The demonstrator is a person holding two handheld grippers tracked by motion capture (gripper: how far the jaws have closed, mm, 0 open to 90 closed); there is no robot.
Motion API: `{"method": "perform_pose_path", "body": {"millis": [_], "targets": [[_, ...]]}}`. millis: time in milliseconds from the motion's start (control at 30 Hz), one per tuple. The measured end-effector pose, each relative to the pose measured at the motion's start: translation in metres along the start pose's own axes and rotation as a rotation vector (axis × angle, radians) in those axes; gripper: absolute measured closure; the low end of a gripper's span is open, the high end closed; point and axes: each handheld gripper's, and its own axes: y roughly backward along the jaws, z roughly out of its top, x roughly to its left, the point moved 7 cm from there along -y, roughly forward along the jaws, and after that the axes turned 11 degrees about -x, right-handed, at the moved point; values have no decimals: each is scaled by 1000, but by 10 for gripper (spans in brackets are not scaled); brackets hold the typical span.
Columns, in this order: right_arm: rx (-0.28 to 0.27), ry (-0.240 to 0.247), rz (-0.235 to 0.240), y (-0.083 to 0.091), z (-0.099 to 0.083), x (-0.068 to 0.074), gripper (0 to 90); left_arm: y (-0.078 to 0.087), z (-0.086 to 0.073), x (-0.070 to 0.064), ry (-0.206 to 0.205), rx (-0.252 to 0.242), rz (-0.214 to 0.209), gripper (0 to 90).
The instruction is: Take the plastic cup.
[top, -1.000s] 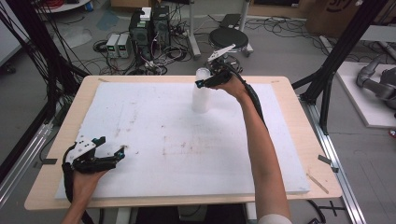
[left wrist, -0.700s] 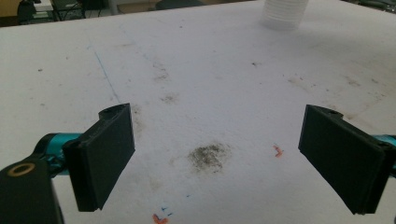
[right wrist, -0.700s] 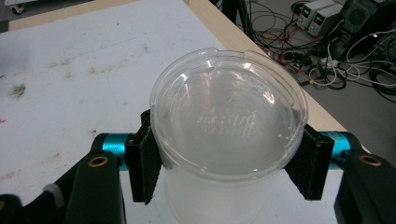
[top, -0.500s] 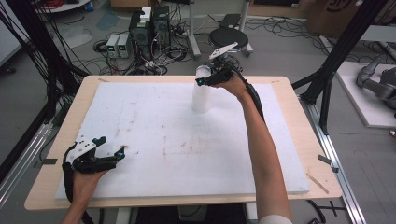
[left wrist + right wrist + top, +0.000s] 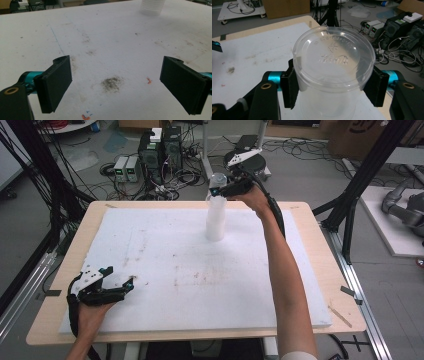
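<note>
A stack of clear plastic cups (image 5: 216,222) stands upside down on the white foam board (image 5: 165,255), far centre. My right gripper (image 5: 218,190) is shut on the top cup (image 5: 218,181) and holds it just above the stack. In the right gripper view the jaws (image 5: 334,86) press both sides of that cup (image 5: 333,58), base up, with the stack (image 5: 327,107) dimly visible beneath. My left gripper (image 5: 119,282) rests open at the near left of the board; in its own view the jaws (image 5: 122,86) stand wide apart over bare board, the stack (image 5: 152,6) far ahead.
The board covers a wooden table (image 5: 320,250) and carries smudges (image 5: 111,83) and small coloured marks. Beyond the far edge are power supplies and computer cases (image 5: 160,150), cables and a stool (image 5: 247,160) on the floor. Black frame posts (image 5: 360,185) stand at both sides.
My right gripper has risen with the top cup, lifting it away from the rest of the stack. The left gripper has stayed where it was, open.
</note>
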Motion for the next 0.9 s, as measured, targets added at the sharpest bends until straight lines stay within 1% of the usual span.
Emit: {"method": "perform_pose_path", "body": {"millis": [33,67,100,200,233,400,567,667,700,733,767,833,900], "targets": [[0,0,0,0,0,0,379,0,0,0,-1,0,0,106],[-4,9,0,2,10,1,382,0,0,0,-1,0,-1,105],[-4,9,0,2,10,1,382,0,0,0,-1,0,-2,105],[1,19,-11,7,22,1,384,0,0,0,2,0,-4,105],[2,31,-17,10,29,0,384,0,0,0,3,1,-3,105],[1,35,-27,15,37,0,384,0,0,0,5,2,-8,105],[3,26,-29,19,37,2,384,0,0,0,8,5,-8,105],[-23,13,-12,25,36,8,384,-1,0,0,7,8,-12,106],[-30,11,-4,28,35,11,384,0,0,0,5,7,-13,105],[-44,4,6,36,31,17,384,0,0,0,6,6,-13,105],[-44,4,6,36,31,17,384,-1,0,0,5,6,-14,105],[-56,1,13,46,28,25,384,-1,0,0,5,12,-17,105],[-82,0,25,57,27,33,384,-1,0,0,6,8,-14,105]]}}
